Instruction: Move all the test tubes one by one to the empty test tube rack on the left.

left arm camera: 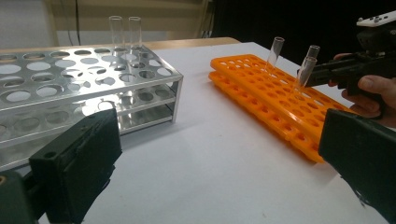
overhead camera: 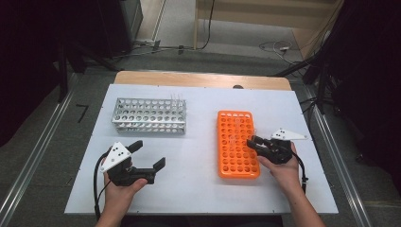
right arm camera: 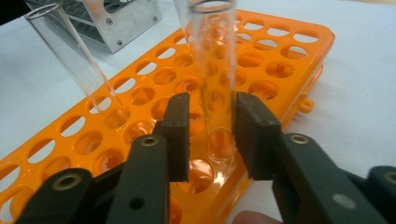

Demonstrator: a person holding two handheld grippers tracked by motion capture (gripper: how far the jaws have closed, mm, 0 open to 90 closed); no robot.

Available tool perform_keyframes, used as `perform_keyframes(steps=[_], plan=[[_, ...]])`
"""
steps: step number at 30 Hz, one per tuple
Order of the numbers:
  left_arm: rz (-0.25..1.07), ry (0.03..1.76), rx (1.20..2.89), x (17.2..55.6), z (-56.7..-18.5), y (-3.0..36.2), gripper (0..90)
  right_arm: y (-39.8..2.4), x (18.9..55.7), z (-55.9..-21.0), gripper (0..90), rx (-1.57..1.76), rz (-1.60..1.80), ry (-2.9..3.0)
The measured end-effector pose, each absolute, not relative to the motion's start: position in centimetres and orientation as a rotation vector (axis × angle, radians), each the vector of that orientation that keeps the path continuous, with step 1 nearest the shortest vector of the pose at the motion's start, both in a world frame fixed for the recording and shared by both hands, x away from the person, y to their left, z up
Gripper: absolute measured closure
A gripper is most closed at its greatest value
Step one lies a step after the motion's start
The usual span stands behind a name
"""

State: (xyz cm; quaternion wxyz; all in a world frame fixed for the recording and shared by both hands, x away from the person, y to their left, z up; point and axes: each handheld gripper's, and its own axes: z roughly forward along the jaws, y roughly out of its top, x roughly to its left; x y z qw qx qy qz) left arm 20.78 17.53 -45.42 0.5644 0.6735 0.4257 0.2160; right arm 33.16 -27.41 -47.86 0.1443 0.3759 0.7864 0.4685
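Observation:
An orange tube rack [overhead camera: 238,144] lies flat at centre right, with three clear glass test tubes standing in it. My right gripper [right arm camera: 212,135] reaches in from the rack's right side [overhead camera: 251,142]. Its jaws are narrowed around one upright tube [right arm camera: 215,70]: the right pad is at the glass and a thin gap shows at the left pad. Another tube [right arm camera: 74,60] leans to its left. My left gripper [overhead camera: 149,154] rests open on the table near the front left, nothing between its jaws [left arm camera: 219,163].
An aluminium tube rack [overhead camera: 149,115] stands at the back left with two glass tubes [left arm camera: 125,30] in its far right corner. A white sheet [overhead camera: 198,189] covers the table. Bare sheet lies between the two racks.

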Motion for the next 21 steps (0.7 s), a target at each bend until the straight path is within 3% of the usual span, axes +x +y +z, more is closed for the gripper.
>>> perform_keyframes(steps=[5,21], plan=[[0.505,1.001,1.585,20.8,-45.4,17.5,0.0,-27.5,33.0,-47.9,73.8,1.098,1.324,2.233],[0.505,0.995,1.585,20.7,-45.3,17.3,0.0,-28.3,32.7,-46.4,74.2,1.107,1.396,2.183]])
